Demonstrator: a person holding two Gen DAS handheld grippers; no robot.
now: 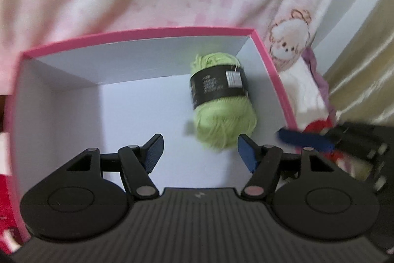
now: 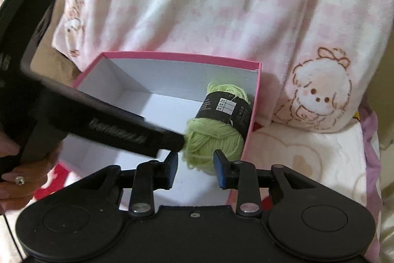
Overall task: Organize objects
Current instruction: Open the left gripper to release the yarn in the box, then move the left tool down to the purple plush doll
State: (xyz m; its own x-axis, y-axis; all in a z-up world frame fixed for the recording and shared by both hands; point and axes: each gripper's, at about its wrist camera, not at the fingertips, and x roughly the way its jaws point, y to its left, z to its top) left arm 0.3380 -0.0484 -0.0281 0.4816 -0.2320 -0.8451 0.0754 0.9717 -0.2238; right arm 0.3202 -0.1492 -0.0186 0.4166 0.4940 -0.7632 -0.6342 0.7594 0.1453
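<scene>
A ball of light green yarn [image 1: 221,120] with a black paper band lies on its side in the right part of a pink box [image 1: 147,32] with white inner walls. My left gripper [image 1: 200,142] hovers open above the box floor, just short of the yarn's near end, with nothing pressed between its pads. In the right wrist view the same yarn [image 2: 211,137] lies against the right wall of the box [image 2: 182,56]. My right gripper [image 2: 195,157] is open over the yarn's near end, and its pads do not press on it. The left gripper's black body [image 2: 98,130] crosses the box's left side.
A pink-and-white fleece blanket with a cartoon lamb [image 2: 317,95] lies behind and to the right of the box. Gold satin fabric [image 1: 364,65] hangs at the far right. A hand wearing a ring [image 2: 19,179] holds the left gripper. Red blanket patches [image 2: 49,179] show beside the box.
</scene>
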